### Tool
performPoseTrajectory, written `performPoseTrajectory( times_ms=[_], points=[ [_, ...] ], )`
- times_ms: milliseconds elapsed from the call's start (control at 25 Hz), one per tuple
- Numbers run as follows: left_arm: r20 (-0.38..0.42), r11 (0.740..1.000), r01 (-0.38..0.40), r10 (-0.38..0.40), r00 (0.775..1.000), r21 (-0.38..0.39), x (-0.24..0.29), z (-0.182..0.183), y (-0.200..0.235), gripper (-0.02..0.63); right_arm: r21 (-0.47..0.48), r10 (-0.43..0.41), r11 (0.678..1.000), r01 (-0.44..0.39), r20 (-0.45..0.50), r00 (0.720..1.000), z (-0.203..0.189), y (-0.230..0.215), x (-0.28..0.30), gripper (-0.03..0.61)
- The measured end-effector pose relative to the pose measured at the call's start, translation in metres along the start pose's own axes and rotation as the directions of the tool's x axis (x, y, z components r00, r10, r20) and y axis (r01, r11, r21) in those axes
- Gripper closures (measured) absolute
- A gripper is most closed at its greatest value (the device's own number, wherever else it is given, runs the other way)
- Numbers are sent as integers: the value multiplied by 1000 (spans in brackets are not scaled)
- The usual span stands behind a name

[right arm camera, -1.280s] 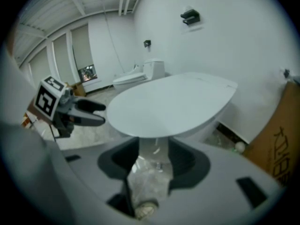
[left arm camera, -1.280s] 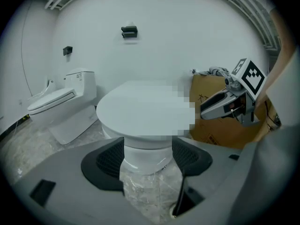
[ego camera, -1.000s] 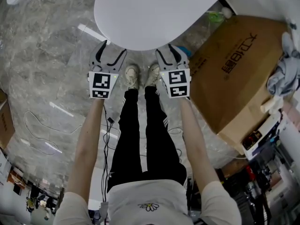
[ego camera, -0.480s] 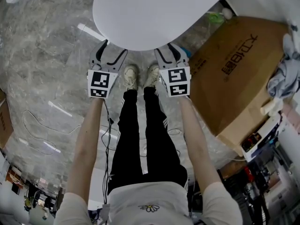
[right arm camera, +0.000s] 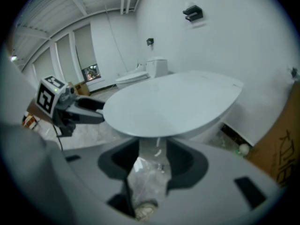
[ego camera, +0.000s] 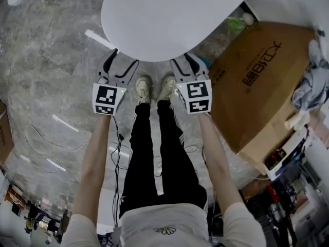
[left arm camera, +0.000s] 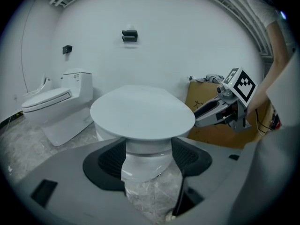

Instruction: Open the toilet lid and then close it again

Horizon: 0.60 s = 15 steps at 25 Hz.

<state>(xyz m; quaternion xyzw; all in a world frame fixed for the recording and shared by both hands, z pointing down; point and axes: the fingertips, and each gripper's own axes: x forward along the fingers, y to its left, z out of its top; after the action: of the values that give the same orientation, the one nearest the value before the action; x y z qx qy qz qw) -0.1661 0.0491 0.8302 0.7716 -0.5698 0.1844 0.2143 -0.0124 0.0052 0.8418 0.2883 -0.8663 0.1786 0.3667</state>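
Vs 1 s ago: left gripper [ego camera: 119, 62] and right gripper [ego camera: 187, 60] have spread slightly wider apart, tips still at the front rim of the toilet lid [ego camera: 164, 14].

Room: grey marble floor [ego camera: 51, 60], white wall [left arm camera: 164, 41] behind the toilet. Cardboard box [ego camera: 257, 81] is just right of the right gripper. A second toilet [left arm camera: 56, 104] is well off to the left gripper's left.

The lid is down flat, just ahead of and above both sets of jaws.

Left gripper: jaws wide apart, gripping nothing; toilet base shows through the gap. Right gripper: same, released, empty. Can't tell if either touches the rim.

Person's shoes [ego camera: 154, 86] sit between the two grippers.
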Motion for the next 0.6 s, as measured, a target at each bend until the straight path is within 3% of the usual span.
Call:
performPoseTrajectory(
  times_ms=[360, 600],
  points=[
    [181, 1000, 18, -16, 983, -10, -44, 100, -15, 293, 97, 47, 993, -62, 144, 988, 69, -4, -62, 382],
    [195, 997, 62, -71, 978, 52, -67, 163, -26, 293, 161, 71, 982, -103, 190, 979, 108, -13, -102, 382]
  ],
)
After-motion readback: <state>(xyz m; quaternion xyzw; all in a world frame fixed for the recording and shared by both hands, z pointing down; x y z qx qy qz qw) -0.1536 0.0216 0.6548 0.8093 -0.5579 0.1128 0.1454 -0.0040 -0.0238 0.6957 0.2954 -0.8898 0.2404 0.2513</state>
